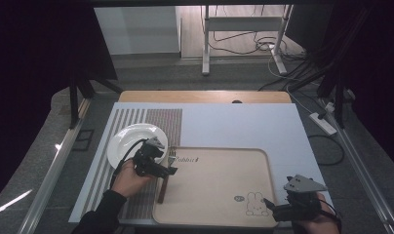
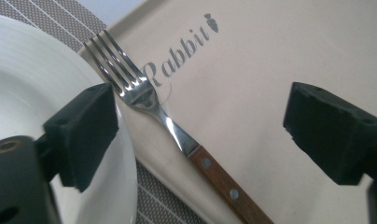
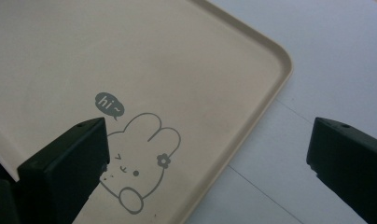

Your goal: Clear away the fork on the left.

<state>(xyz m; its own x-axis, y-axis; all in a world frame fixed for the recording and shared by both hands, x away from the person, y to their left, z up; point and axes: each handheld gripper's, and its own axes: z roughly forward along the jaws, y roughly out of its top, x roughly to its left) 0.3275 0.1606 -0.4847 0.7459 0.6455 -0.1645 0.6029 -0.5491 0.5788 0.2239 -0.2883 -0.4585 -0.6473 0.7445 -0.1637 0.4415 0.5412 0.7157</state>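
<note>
The left gripper (image 1: 169, 170) hovers with fingers spread wide over the wooden-handled steel fork (image 2: 177, 135), which lies across the left rim of the beige rectangular tray (image 1: 219, 214), tines beside the round white plate (image 1: 124, 139). To lift it well, I'd close squarely on the handle near the neck. The tray and plate look empty. The right gripper (image 1: 268, 204) waits, fingers apart, at the tray's near right corner.

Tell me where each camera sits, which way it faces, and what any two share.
High view: above the person's side, looking forward and down on the tray; both forearms and grippers show.
Left gripper view: rides the left gripper, jaws apart over the fork beside the plate.
Right gripper view: rides the right gripper, over the tray's rabbit corner.
All three share the tray.
</note>
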